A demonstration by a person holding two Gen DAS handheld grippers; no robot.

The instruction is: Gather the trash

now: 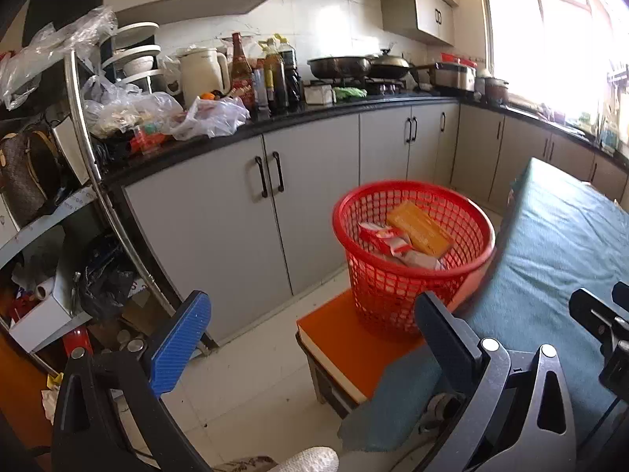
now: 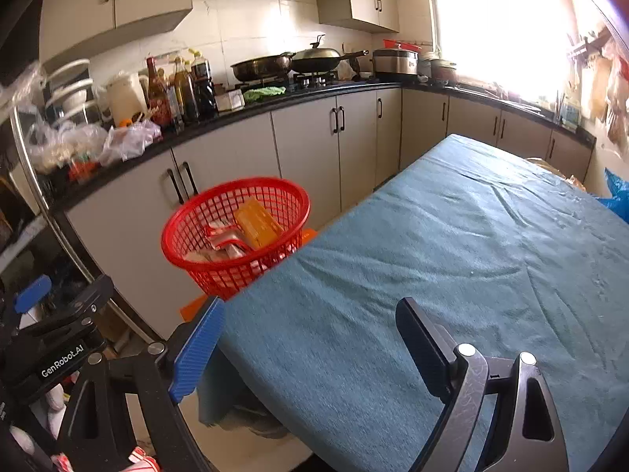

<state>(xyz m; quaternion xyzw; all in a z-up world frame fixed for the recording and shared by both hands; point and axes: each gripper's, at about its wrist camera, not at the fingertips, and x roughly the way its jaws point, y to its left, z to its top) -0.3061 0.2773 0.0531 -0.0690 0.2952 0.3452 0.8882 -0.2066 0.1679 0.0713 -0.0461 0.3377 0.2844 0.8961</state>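
Both tongs empty. My left gripper has its jaws spread wide, blue pad on the left, black pad on the right, nothing between them. My right gripper is also spread, same pad layout, nothing in it; it sits over the near edge of the blue-green tablecloth.

Trash status: the red mesh basket stands upright on an orange stool, just left of the table and touching or nearly touching the cloth edge; can't tell which. Inside it: an orange flat box leaning toward the far right wall, a red-and-white wrapper to its left, and paler packaging under both. From the right wrist view the basket is far left of my right gripper, well apart from it.

The left gripper shows up at the near left edge of the right wrist view; the right gripper's black frame pokes in at the right edge of the left wrist view.

Background: grey cabinets under a black counter behind the basket. Counter holds plastic bags at the left, sauce bottles, a cream kettle, pans on the hob. Metal rack at far left, cluttered. Window at the right is blown out.
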